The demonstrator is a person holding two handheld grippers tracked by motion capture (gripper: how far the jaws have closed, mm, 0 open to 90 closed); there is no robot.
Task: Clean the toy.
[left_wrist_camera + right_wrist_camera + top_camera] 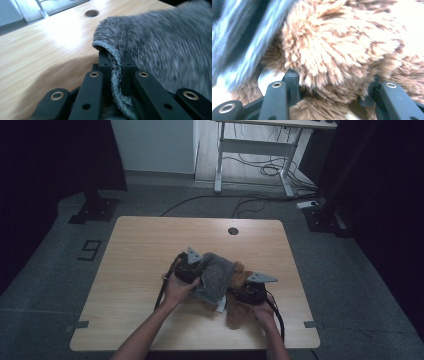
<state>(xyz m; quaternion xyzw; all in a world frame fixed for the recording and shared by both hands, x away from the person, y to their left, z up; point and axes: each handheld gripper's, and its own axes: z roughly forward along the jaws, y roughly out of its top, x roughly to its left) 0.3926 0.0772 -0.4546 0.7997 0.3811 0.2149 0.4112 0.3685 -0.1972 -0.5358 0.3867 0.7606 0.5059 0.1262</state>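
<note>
Wooden table (140,270), left tool (115,62) pinching grey knit hem (113,60)

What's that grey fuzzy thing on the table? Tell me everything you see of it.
The grey fuzzy cloth looks like soft knitted fabric with a thick rolled hem. It lies bunched near the middle of the wooden table, draped against a brown plush toy. The left gripper has its fingers clamped on the hem.

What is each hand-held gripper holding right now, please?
Left hand-held gripper: shut on the grey cloth, at its hem.
Right hand-held gripper: shut on the brown plush toy.
</note>
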